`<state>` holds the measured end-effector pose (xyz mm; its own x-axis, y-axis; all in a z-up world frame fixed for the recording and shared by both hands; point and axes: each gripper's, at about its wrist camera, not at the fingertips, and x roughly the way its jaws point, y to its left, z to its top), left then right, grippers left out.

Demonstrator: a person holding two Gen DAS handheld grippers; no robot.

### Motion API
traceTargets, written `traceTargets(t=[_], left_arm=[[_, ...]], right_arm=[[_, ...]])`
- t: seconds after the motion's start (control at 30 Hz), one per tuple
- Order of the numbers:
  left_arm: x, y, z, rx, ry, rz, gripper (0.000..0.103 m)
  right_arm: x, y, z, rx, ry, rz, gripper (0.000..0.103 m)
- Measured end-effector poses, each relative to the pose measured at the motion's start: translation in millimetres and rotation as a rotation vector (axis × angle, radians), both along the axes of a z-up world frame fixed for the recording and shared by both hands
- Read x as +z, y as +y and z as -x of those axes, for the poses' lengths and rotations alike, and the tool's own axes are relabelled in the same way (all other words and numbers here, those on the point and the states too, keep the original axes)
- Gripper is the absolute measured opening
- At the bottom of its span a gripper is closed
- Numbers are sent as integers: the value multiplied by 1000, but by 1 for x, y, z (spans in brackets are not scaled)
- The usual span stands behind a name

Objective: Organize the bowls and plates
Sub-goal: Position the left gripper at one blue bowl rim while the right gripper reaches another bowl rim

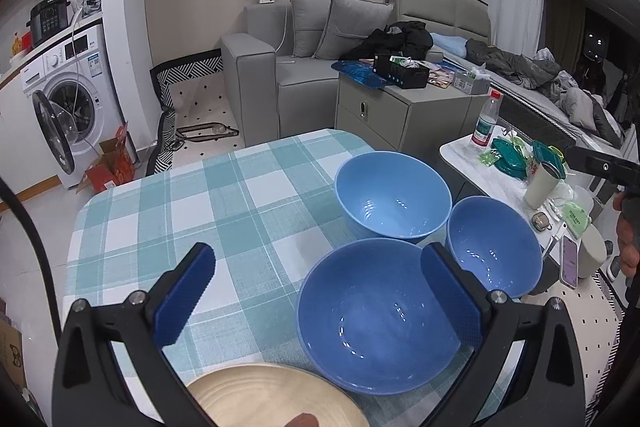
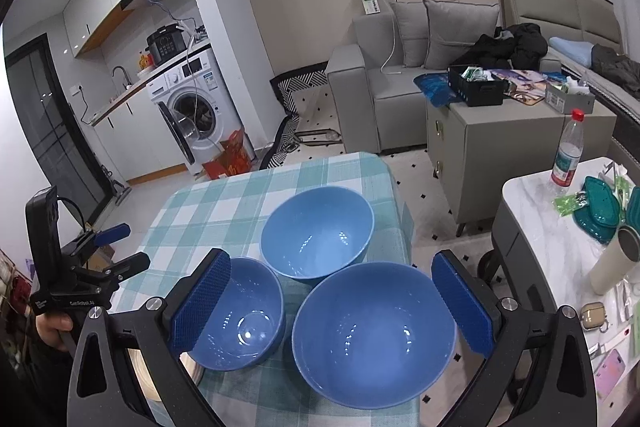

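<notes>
Three bowls [image 2: 374, 333], all plain glossy blue; tablecloth [image 1: 224, 195] teal-and-white check; plate [image 1: 276, 399] pale cream with faint concentric rings; gripper fingers [image 2: 202, 303] black frame, dark blue textured pads; side table [image 2: 532, 211] white marble; bottle [image 2: 566, 155] clear, red cap; sofa [image 2: 380, 83] grey

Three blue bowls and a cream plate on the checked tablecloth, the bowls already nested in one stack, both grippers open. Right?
Not quite: the three blue bowls stand separately side by side, not nested, as the right wrist view shows. The cream plate, checked tablecloth and open left gripper and right gripper are right.
</notes>
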<state>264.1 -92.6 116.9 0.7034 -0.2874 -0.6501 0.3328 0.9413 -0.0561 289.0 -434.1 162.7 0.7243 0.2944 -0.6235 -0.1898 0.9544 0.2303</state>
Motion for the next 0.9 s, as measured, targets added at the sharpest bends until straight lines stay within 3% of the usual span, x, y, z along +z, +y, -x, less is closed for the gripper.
traceTargets(t=[0.9], left_arm=[[-37, -27, -72, -7, 86, -19, 103]], right_arm=[[-56, 22, -94, 0, 164, 28, 102]])
